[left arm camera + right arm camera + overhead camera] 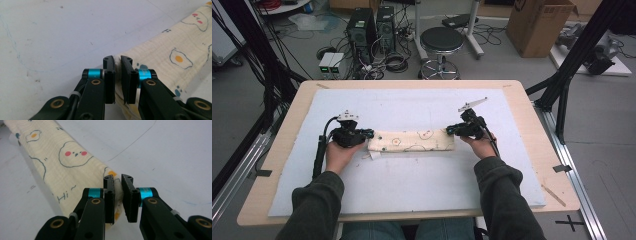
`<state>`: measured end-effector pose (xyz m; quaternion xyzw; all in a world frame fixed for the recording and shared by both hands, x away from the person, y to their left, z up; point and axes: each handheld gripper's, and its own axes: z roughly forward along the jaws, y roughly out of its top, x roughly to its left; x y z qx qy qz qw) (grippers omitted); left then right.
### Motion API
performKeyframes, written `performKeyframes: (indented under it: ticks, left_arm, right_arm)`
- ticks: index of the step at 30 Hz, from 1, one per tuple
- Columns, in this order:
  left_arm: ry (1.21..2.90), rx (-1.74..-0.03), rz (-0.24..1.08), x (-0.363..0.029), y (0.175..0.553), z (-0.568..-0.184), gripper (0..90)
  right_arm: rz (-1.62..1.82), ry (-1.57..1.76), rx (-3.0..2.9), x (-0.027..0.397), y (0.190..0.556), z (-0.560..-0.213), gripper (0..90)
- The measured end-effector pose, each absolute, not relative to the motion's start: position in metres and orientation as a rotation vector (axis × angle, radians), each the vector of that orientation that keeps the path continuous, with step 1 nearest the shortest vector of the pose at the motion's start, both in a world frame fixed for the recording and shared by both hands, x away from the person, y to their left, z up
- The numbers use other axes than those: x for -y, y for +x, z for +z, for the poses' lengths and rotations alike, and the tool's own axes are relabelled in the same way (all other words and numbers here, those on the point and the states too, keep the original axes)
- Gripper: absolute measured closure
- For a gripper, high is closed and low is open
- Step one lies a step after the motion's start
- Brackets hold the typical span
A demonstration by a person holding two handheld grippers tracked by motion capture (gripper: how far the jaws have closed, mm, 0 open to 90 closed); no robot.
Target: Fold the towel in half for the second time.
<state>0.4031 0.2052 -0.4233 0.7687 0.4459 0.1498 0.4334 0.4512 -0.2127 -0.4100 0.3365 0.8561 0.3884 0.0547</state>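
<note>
Folded cream muslin cloth with egg and chick prints [412, 140] lies mid-table on the pale blue mat [412, 185], light and limp, probably folded several layers thick; left gripper [368, 134] and right gripper [451, 129] each pinch an end, the sensible hold.

The left gripper [362, 134] covers the left end of the cloth [412, 140] in the high view, and the right gripper [460, 130] covers the right end, so neither pinched edge can be made out there. The prints on the cloth are too small to read from above. In the left gripper view the cloth [175, 57] runs off the right edge and its near end drops out of sight behind the jaws. In the right gripper view the cloth [62, 162] is cut off at the top left corner, and the fold between the jaws is mostly hidden.
</note>
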Motion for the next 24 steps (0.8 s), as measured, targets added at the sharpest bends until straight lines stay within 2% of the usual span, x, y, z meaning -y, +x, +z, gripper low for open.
performKeyframes:
  ticks: [10, 15, 21, 24]
  left_arm:
    - [1.869, -1.179, 0.381, -0.201, 0.417, -0.436, 81.5]
    - [1.873, -1.184, 0.380, -0.199, 0.419, -0.443, 78.0]
    - [1.872, -1.189, 0.379, -0.206, 0.419, -0.440, 66.9]
    - [1.864, -1.176, 0.383, -0.208, 0.417, -0.437, 64.7]
  right_arm:
    - [1.200, 1.093, -2.527, 0.215, 0.467, -0.420, 81.1]
    - [1.179, 1.134, -2.537, 0.215, 0.470, -0.428, 80.4]
    - [1.227, 1.153, -2.532, 0.216, 0.471, -0.430, 68.1]
    - [1.250, 1.150, -2.525, 0.217, 0.470, -0.427, 64.2]
